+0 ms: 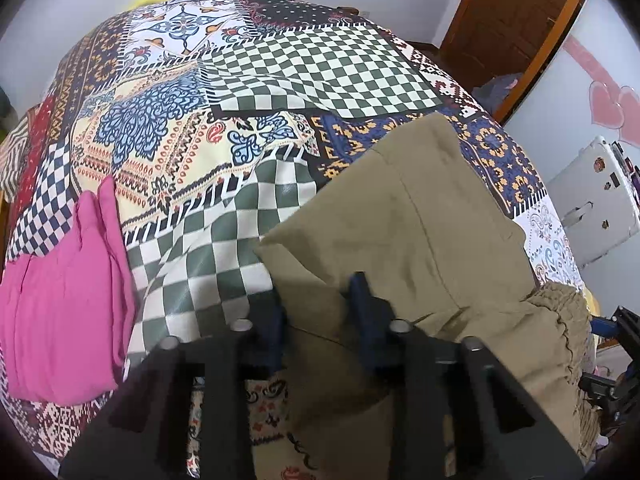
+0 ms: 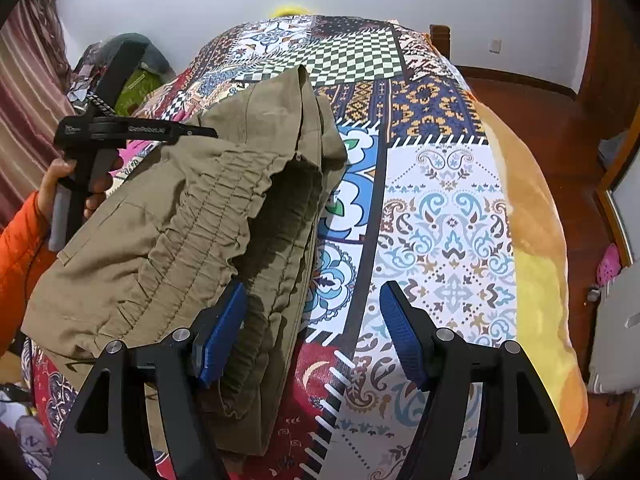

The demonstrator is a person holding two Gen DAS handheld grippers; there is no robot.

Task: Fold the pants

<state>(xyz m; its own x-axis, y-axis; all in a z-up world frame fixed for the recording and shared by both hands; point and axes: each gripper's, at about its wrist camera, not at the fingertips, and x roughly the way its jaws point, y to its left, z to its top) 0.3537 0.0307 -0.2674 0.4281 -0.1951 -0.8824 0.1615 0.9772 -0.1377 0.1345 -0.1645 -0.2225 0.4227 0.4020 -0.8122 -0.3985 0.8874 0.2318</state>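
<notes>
Khaki pants (image 1: pixel 432 232) lie folded on a patchwork bedspread (image 1: pixel 224 128). In the left wrist view my left gripper (image 1: pixel 320 304) has its blue pads closed on a fold of the khaki fabric near the pants' left edge. In the right wrist view the pants (image 2: pixel 180 232) show their gathered elastic waistband (image 2: pixel 256 208) facing me. My right gripper (image 2: pixel 312 332) is open; its left pad (image 2: pixel 220 332) touches the waistband, its right pad (image 2: pixel 404 336) is over the bedspread (image 2: pixel 440 216). The left gripper's body (image 2: pixel 104 132) shows behind the pants, held by a hand.
A folded pink garment (image 1: pixel 64 304) lies on the bed at the left. A white appliance (image 1: pixel 592 200) stands off the bed's right side. An orange blanket (image 2: pixel 536 240) runs along the bed's right edge, with wooden floor beyond. Clutter sits at the far left.
</notes>
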